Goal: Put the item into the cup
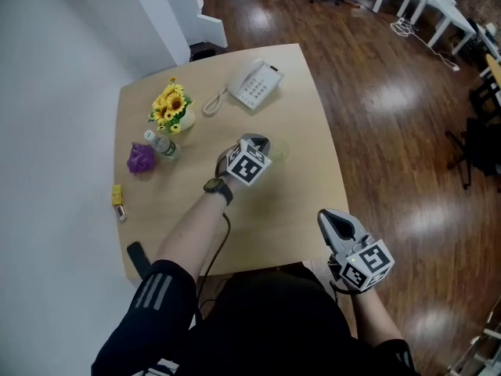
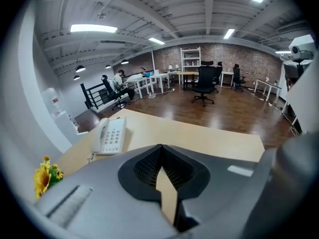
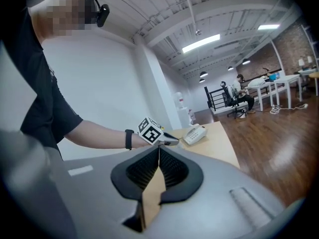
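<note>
My left gripper [image 1: 258, 142] hangs over the middle of the wooden table [image 1: 305, 202], jaws shut with nothing between them; in its own view the tips [image 2: 160, 146] meet. Just to its right a faint clear cup [image 1: 277, 151] seems to stand on the table, too dim to be sure. A purple crumpled item [image 1: 141, 159] and a small yellow item [image 1: 117, 195] lie at the table's left side. My right gripper [image 1: 333, 221] is off the table's near right corner, jaws shut and empty [image 3: 159, 149]. From there I see the left gripper's marker cube [image 3: 149, 130].
A white telephone [image 1: 255, 84] sits at the far side, with sunflowers in a pot [image 1: 172, 108] and a small bottle [image 1: 161, 146] at the left. A black object [image 1: 138, 258] lies at the near left edge. Wooden floor, desks and office chairs surround the table.
</note>
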